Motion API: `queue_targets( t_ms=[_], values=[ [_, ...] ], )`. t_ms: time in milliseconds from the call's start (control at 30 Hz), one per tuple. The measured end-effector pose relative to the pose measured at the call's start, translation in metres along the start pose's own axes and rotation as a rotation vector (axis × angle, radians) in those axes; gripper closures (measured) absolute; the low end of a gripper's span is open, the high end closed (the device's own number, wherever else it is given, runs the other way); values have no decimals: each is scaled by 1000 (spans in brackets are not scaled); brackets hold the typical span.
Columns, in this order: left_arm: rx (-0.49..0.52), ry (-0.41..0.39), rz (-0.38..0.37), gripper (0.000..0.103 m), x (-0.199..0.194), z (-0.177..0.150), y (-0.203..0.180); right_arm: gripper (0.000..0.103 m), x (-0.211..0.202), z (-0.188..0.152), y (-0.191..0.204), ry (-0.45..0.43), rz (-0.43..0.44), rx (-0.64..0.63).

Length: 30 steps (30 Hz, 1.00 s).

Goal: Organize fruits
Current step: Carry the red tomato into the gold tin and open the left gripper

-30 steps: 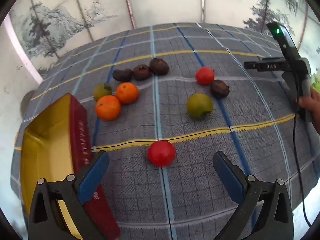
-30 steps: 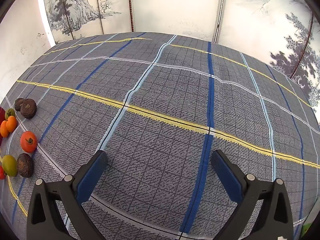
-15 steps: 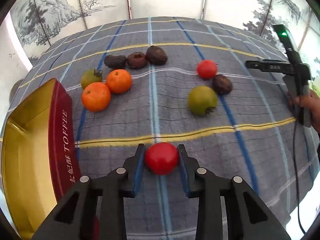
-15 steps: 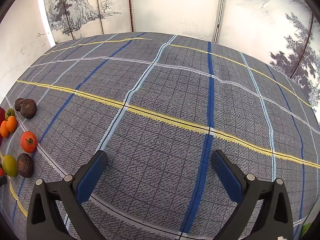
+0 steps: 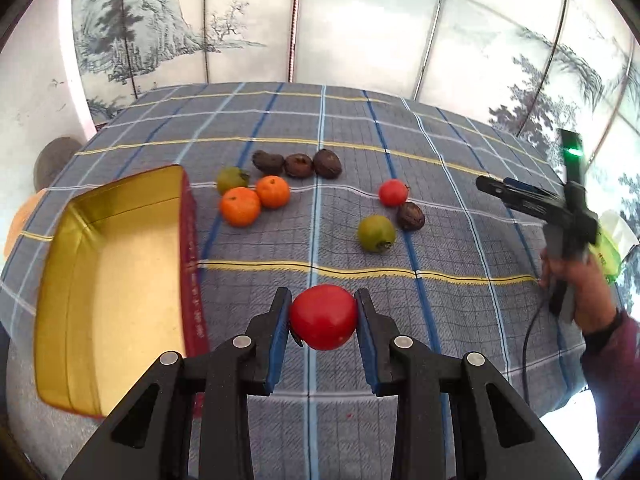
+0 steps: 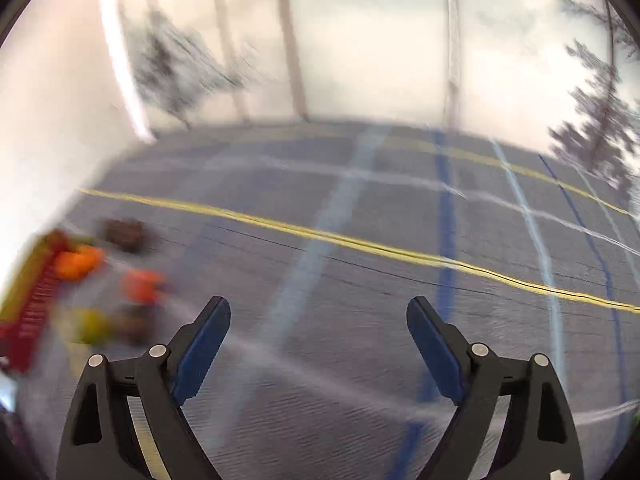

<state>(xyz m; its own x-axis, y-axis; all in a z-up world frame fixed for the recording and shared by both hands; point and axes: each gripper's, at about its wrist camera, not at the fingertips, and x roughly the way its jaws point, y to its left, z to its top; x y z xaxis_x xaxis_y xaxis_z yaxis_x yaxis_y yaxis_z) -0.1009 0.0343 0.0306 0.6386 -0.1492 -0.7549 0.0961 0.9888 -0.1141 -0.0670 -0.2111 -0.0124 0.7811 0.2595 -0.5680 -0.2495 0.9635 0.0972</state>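
Observation:
My left gripper (image 5: 323, 316) is shut on a red tomato (image 5: 323, 317) and holds it above the plaid tablecloth (image 5: 460, 304). A red tin with a gold inside (image 5: 120, 280) lies open to its left. Beyond lie two oranges (image 5: 240, 206), a green fruit (image 5: 230, 179), three dark brown fruits (image 5: 298, 165), a second red tomato (image 5: 393, 193), another green fruit (image 5: 376, 233) and one more brown fruit (image 5: 410, 216). My right gripper (image 6: 318, 320) is open and empty over bare cloth; its view is blurred, with the fruits (image 6: 142, 284) and tin (image 6: 28, 312) at far left.
The right gripper in the person's hand (image 5: 560, 216) shows at the right edge of the left wrist view. A painted folding screen (image 5: 360, 32) stands behind the table. The table edge runs along the far side and the left.
My left gripper closed on the red tomato and has lifted it off the cloth. The right gripper, still before, is now swinging, so its view is blurred.

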Motion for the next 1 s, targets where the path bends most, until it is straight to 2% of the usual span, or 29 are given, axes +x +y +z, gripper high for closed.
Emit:
queue_targets(
  t_ms=[67,167,267,300,367,500,567,633,667,767,1000],
  values=[
    [4,-7,12,70,-9,0,3,15,-14,-2,30,-35,89,-54],
    [0,-30,28,70,-20,-1,8,16,-14,-10,83,-3,196,-148],
    [-16,-37,47,70,-26,-2,17,26,1,-14,129,43,231,-240],
    [-25,-40,48,70,-29,-2,21,33,9,-16,141,66,233,-266],
    [-44,-44,58,70,-34,-5,32,36,24,-18,158,98,237,-284],
    [-82,-55,77,70,-42,-10,54,36,50,-24,172,151,190,-305],
    [-96,-58,80,70,-45,-10,63,40,62,-25,173,191,185,-295],
    [-106,-62,87,70,-47,-10,72,68,67,-24,173,210,181,-292],
    [-109,-65,90,70,-48,-10,76,70,72,-23,173,228,180,-283],
    [-111,-71,94,70,-49,-7,88,71,70,-23,173,232,181,-265],
    [-136,-22,115,69,-23,10,134,71,46,-35,196,214,301,-208]
  ],
)
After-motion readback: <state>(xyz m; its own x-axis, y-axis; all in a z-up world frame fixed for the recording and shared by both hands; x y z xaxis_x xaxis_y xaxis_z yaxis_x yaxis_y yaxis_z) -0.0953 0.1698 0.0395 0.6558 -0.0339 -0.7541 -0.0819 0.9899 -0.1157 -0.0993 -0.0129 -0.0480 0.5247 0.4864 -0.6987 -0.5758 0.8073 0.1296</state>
